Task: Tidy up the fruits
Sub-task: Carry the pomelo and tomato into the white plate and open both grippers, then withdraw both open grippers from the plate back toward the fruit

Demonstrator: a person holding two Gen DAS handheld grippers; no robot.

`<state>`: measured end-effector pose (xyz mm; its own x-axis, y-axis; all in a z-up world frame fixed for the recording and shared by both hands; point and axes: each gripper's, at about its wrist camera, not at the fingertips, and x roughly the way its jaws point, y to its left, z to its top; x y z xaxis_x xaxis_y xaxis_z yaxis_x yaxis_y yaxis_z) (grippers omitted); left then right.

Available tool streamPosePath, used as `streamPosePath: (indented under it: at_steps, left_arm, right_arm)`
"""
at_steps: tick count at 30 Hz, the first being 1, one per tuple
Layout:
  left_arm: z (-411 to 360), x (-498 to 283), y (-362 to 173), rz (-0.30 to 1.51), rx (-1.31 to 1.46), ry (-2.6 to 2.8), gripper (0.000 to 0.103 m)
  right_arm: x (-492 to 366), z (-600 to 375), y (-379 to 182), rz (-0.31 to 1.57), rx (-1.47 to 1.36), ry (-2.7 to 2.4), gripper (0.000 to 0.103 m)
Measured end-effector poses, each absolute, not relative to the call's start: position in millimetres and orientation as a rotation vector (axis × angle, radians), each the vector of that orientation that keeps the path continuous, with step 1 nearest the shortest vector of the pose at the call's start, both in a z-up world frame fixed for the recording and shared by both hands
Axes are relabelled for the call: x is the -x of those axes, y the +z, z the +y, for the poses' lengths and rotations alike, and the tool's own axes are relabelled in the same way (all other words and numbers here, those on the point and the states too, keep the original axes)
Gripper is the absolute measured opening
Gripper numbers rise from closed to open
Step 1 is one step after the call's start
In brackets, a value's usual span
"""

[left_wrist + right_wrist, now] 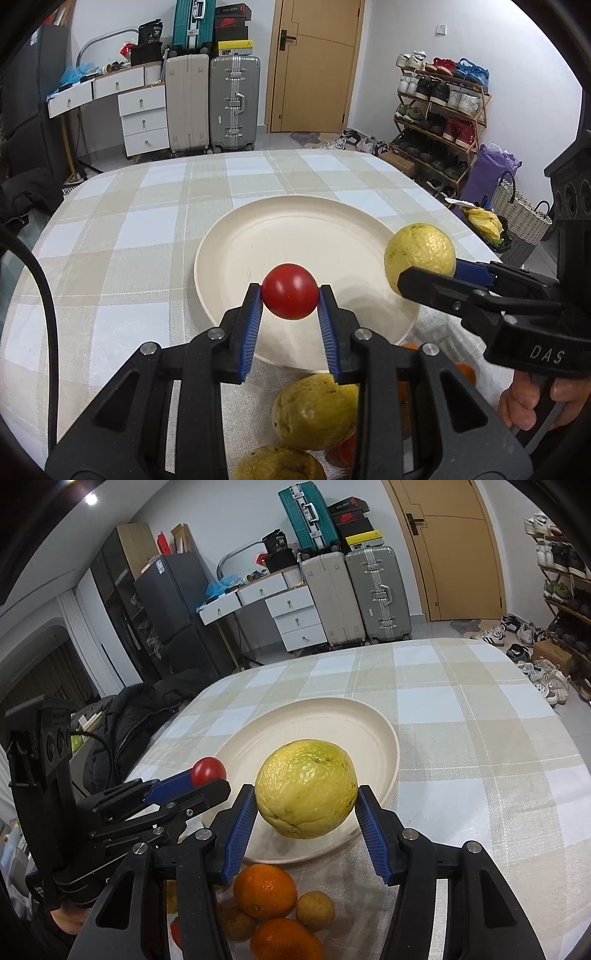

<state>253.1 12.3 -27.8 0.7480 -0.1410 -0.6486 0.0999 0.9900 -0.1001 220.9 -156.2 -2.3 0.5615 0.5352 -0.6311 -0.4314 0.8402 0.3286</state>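
My left gripper [290, 293] is shut on a small red tomato [290, 291] and holds it in the air over the near part of a cream plate [236, 236]. My right gripper [306, 805] is shut on a large yellow-green citrus fruit [306, 788], also raised over the plate [384, 734]. In the left wrist view the same yellow fruit [419, 256] hangs above the plate's right rim. The right wrist view shows the tomato [208, 771] at the plate's left edge. More loose fruit lies on the cloth below both grippers.
Near the table's front edge lie two dull yellow-green fruits [314, 411], two oranges [266, 891] and small brownish fruits [316, 910]. A checked cloth [147, 236] covers the table. Suitcases, drawers, a door and a shoe rack stand beyond. A hand [524, 402] grips the right tool.
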Motion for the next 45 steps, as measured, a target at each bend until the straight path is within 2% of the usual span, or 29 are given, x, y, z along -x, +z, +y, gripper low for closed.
streamPosePath:
  at_steps: [24, 26, 28, 29, 31, 34, 35, 37, 45]
  left_arm:
    - [13, -258, -39, 0.77, 0.05, -0.111, 0.029]
    - [13, -255, -36, 0.763, 0.047, -0.108, 0.036]
    - [14, -251, -33, 0.749, 0.042, -0.09, 0.053]
    - [14, -248, -30, 0.734, 0.039, -0.076, 0.056]
    - [16, -242, -24, 0.71, 0.042, -0.075, 0.076]
    - [18, -231, -14, 0.669, 0.063, -0.074, 0.088]
    - [19, -228, -11, 0.662, 0.061, -0.071, 0.089]
    - [19, -222, -7, 0.653, 0.055, -0.064, 0.1]
    - [24, -189, 6, 0.636, 0.044, -0.06, 0.102]
  right_arm:
    - [-223, -149, -12, 0.828, -0.088, 0.563, 0.058]
    - [-221, -151, -9, 0.821, -0.091, 0.555, 0.066]
    - [-220, -154, -6, 0.809, -0.097, 0.546, 0.073]
    - [-219, -156, -4, 0.804, -0.098, 0.543, 0.074]
    - [-216, -158, -1, 0.796, -0.092, 0.541, 0.079]
    - [-210, -161, 5, 0.769, -0.078, 0.53, 0.096]
    - [-207, -163, 7, 0.758, -0.079, 0.526, 0.098]
    - [-204, -166, 10, 0.744, -0.084, 0.518, 0.103]
    - [-184, -178, 19, 0.729, -0.093, 0.526, 0.103]
